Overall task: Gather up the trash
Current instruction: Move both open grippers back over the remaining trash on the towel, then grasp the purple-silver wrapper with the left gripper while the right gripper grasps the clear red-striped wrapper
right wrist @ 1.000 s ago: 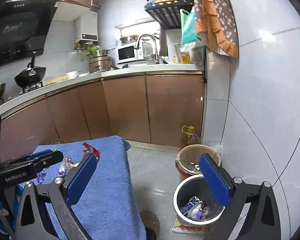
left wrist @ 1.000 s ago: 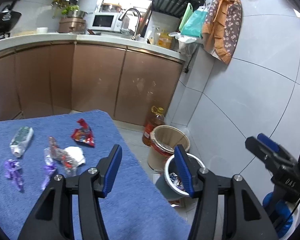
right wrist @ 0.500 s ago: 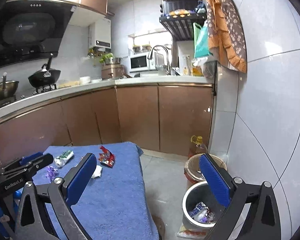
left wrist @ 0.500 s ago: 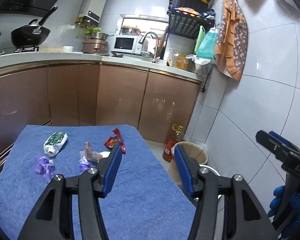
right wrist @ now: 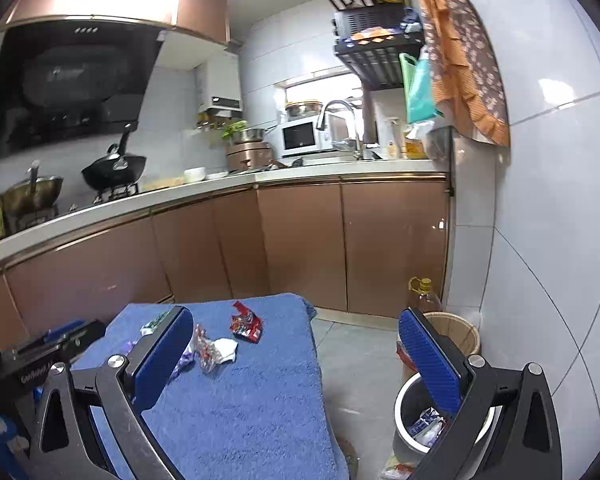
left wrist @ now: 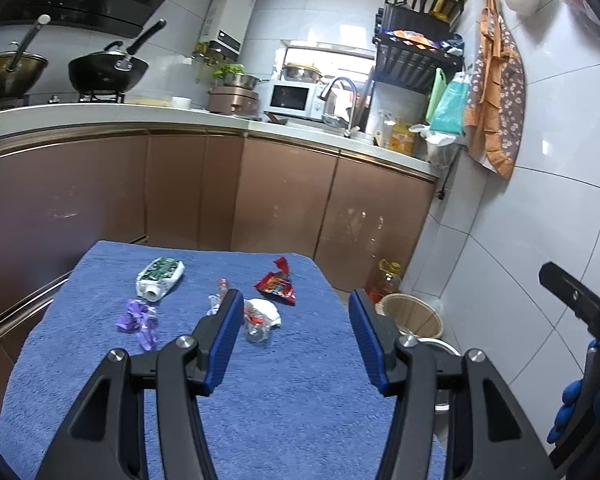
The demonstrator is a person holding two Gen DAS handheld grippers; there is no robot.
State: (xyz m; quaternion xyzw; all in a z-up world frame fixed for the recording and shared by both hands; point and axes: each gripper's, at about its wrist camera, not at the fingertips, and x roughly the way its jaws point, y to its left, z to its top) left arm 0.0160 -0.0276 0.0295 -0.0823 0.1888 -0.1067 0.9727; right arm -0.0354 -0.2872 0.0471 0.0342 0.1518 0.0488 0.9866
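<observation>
My left tool (left wrist: 296, 338) stands open over the blue-towelled table (left wrist: 284, 408), nothing between its blue pads. My right tool (right wrist: 296, 354) is spread wide as well and empty, one finger over the table's near edge, the other over the grey bin (right wrist: 404, 420) on the floor.

The trash lies toward the far end of the table. I can see a red wrapper (left wrist: 277, 283) near the far right corner, and a white crumpled piece (left wrist: 265, 310) just this side of it. A clear wrapper with red bits (left wrist: 255, 326) touches the white piece. A green-and-white squashed tube (left wrist: 159, 275) lies over on the left. In front of it sits a purple wrapper (left wrist: 138, 320). A small clear twist (left wrist: 217, 300) is partly hidden behind my left tool's left finger.

The grey bin already holds a few wrappers (right wrist: 424, 426). Beside it, toward the wall, stands a tan basket (right wrist: 458, 330), with an oil bottle (right wrist: 422, 294) just behind that. In the left view, my right tool's side shows at the frame's right edge, with a blue-gloved hand (left wrist: 568, 412) under it.
</observation>
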